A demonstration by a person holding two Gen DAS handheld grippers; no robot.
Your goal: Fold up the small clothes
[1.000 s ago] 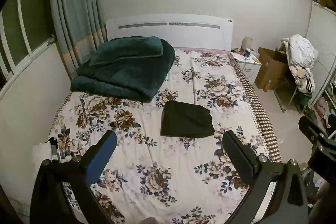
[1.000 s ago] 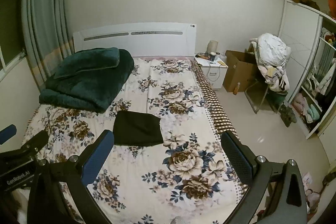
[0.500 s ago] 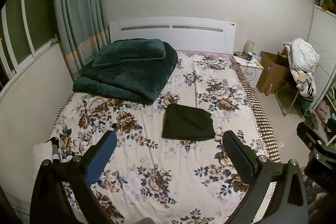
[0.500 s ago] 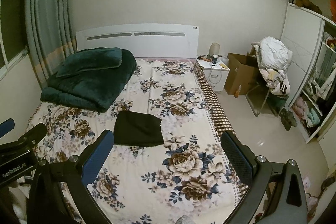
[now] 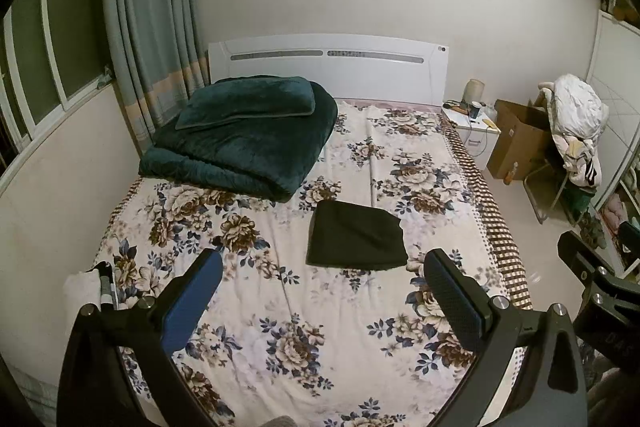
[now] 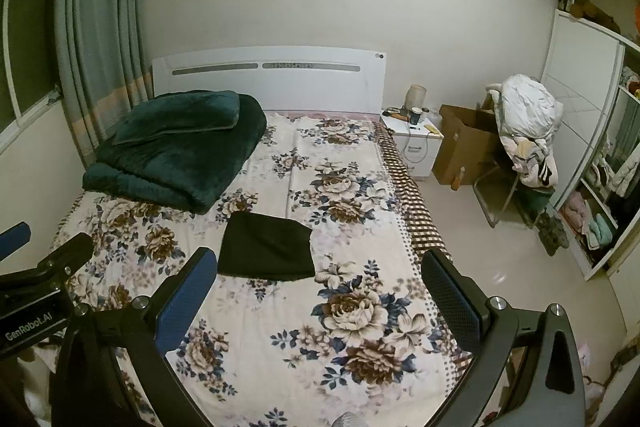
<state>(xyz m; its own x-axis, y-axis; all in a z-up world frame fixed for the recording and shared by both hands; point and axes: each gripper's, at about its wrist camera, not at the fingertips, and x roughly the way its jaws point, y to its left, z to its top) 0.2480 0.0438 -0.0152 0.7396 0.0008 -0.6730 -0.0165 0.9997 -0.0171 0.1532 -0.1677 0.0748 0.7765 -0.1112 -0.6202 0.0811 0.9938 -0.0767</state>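
Cardboard box (image 6: 460,151) by the nightstand (image 6: 416,143) sits open, can't see inside it. Only readable writing is "GenRobot.AI" on the left claw (image 5: 320,269) body, cut off at the right view's edge. Both claws are spread wide, holding nothing; right claw (image 6: 316,267) hovers too. Folded black garment (image 5: 356,241) lies flat mid-bed (image 5: 360,347), near the green blanket (image 5: 240,143). Wardrobe shelves (image 6: 592,223) hold blurry clothes.

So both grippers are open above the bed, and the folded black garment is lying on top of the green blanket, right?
Not quite. The black garment lies on the flowered sheet, apart from the green blanket, nearer the foot of the bed; the left wrist view shows the gap. The left gripper and right gripper are open.
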